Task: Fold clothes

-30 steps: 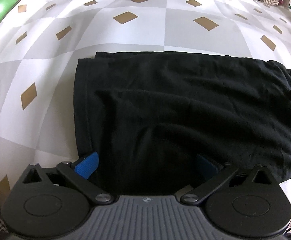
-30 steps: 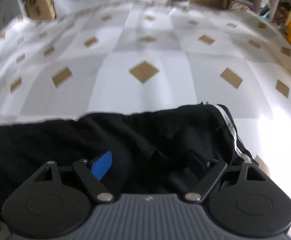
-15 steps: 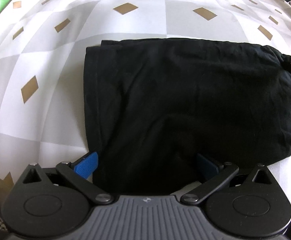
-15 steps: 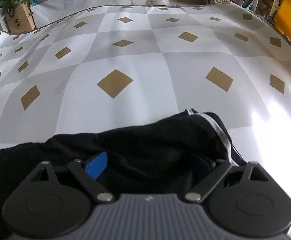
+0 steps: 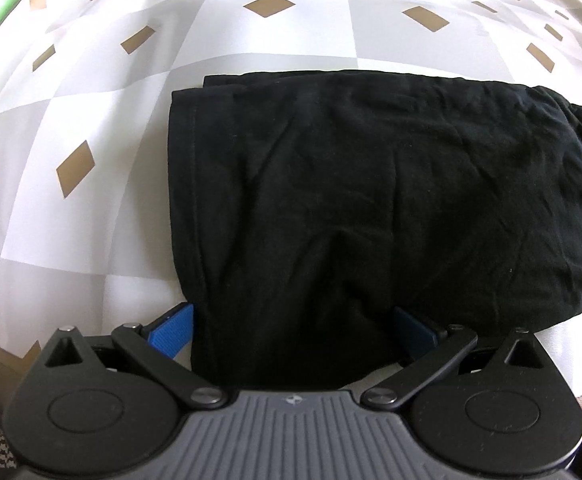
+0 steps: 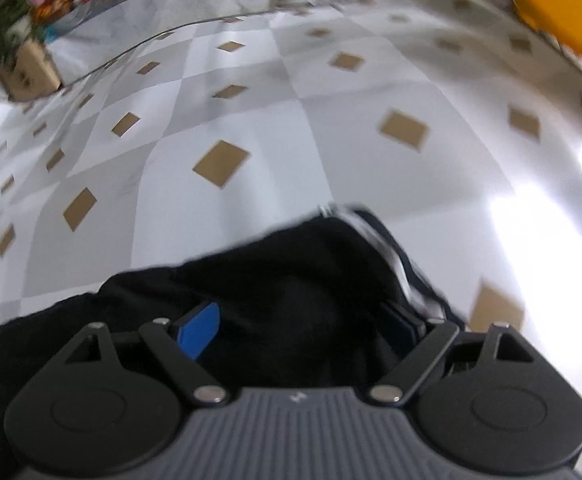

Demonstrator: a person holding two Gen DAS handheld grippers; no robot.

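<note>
Black cloth fills the near half of both wrist views — a dark garment [image 5: 371, 200] lying flat on the checked white-and-grey bed cover [image 5: 91, 120] with tan diamonds. As far as these views show, a first fold is already made: on the left side two layers lie stacked, their stitched hems nearly aligned, and the piece reads as a long band running across the cover. The left gripper [image 5: 291, 328] hangs low over the near edge with its blue pads spread wide, cloth between them but neither pad visibly pressing on it. The right gripper [image 6: 303, 328] sits over the other end, where a white-trimmed edge [image 6: 387, 248] shows; its jaws have just been closing a little from their widest, still broadly apart, with cloth lying loosely between them. What remains, I judge, is at least one more fold to shorten the band — the wrinkles want smoothing too.
</note>
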